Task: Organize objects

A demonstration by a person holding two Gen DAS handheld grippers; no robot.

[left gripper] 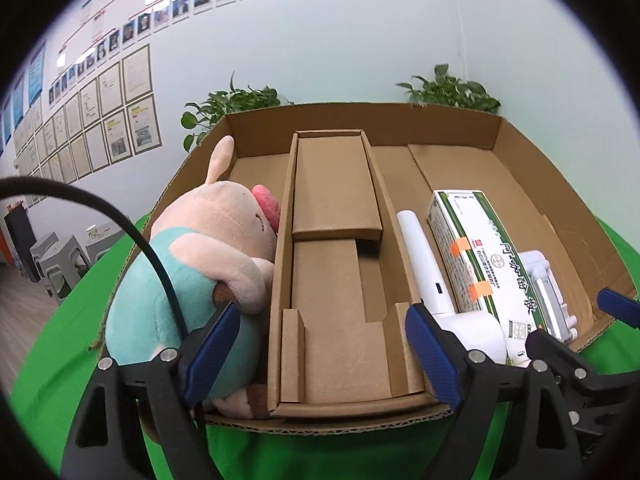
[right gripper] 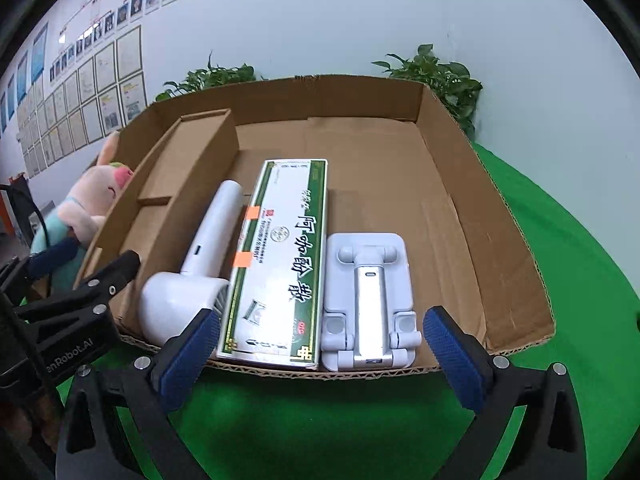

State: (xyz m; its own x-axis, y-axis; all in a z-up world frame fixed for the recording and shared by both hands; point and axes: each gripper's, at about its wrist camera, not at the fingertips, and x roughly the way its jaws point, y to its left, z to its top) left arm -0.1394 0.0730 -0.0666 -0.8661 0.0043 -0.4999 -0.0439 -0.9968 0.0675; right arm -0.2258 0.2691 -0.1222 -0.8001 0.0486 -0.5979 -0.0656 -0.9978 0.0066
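A shallow cardboard box lies on green cloth. In its left part sits a plush pig in a teal shirt. A cardboard insert fills the middle. To its right lie a white hair dryer, a green-and-white carton and a white folding phone stand. My left gripper is open at the box's near edge, astride the insert, its left pad beside the pig. My right gripper is open, just short of the carton and stand, holding nothing.
Green cloth covers the round table around the box. Two potted plants stand behind the box's far wall. A black cable crosses in front of the pig. The box's right part has bare floor.
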